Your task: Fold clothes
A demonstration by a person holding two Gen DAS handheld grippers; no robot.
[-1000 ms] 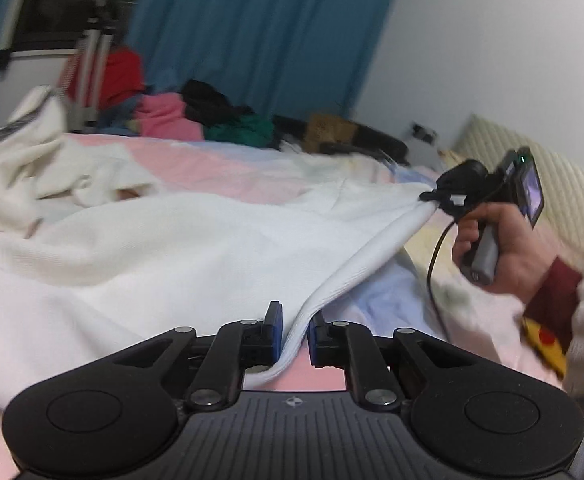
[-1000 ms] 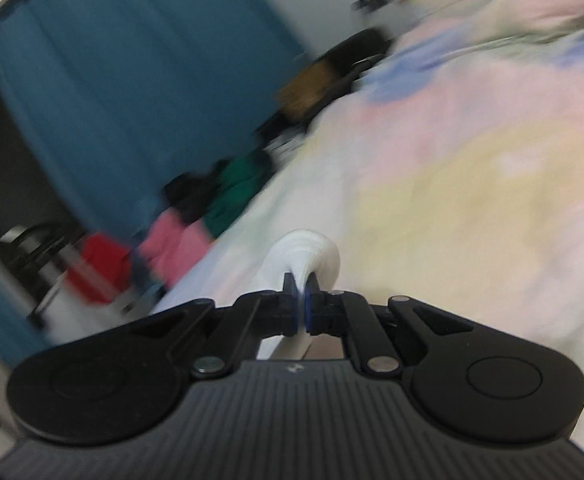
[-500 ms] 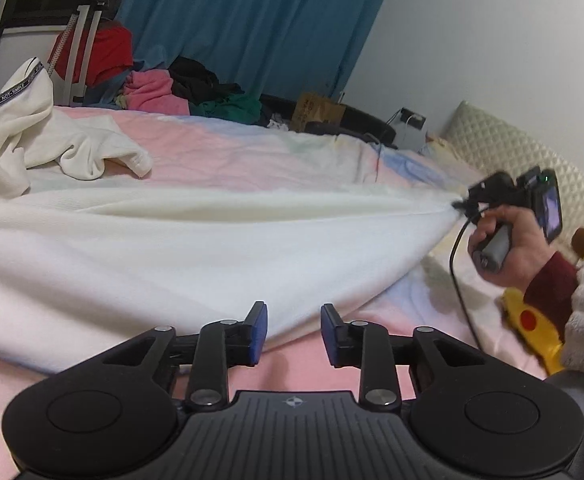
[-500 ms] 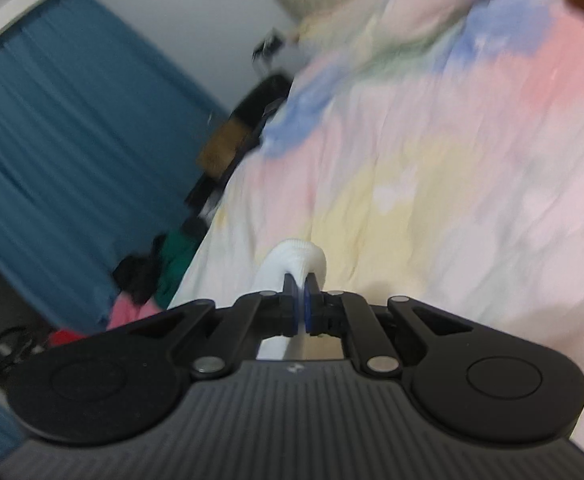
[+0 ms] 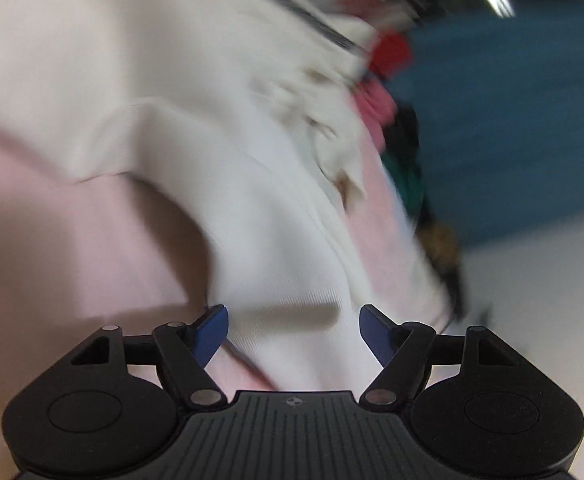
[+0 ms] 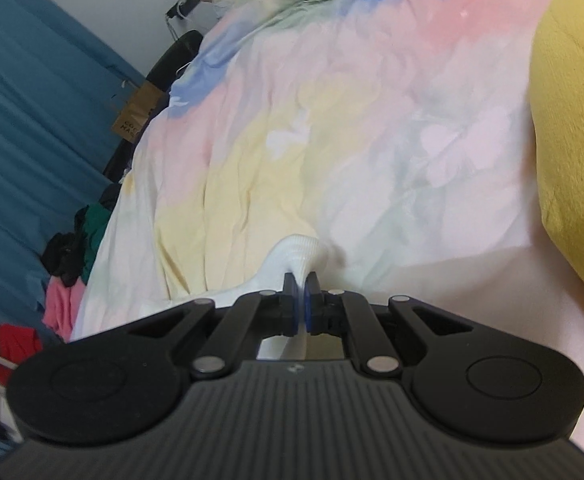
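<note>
In our left wrist view the left gripper stands spread wide, its blue pads well apart, with nothing pinched between them. A white garment lies on the pink part of the bedspread and runs under the gap between the pads, reaching back toward the gripper's body; whether the cloth touches either pad we cannot tell. The whole of this view is smeared with blur, so the folds in the garment are only roughly readable. Up and to the right we make out a heap of clothes, red, pink, black and green, against a blue curtain. In our right wrist view the right gripper is pressed together on a ribbed edge of the white garment, which bulges out above the pads and trails away to the lower left along the bed. Ahead of it lies the pastel bedspread, pink, yellow and blue, wrinkled. A yellow plush fills the right edge. On the left, beside the bed, we see the curtain, a brown paper bag, and the clothes heaped near its foot.
</note>
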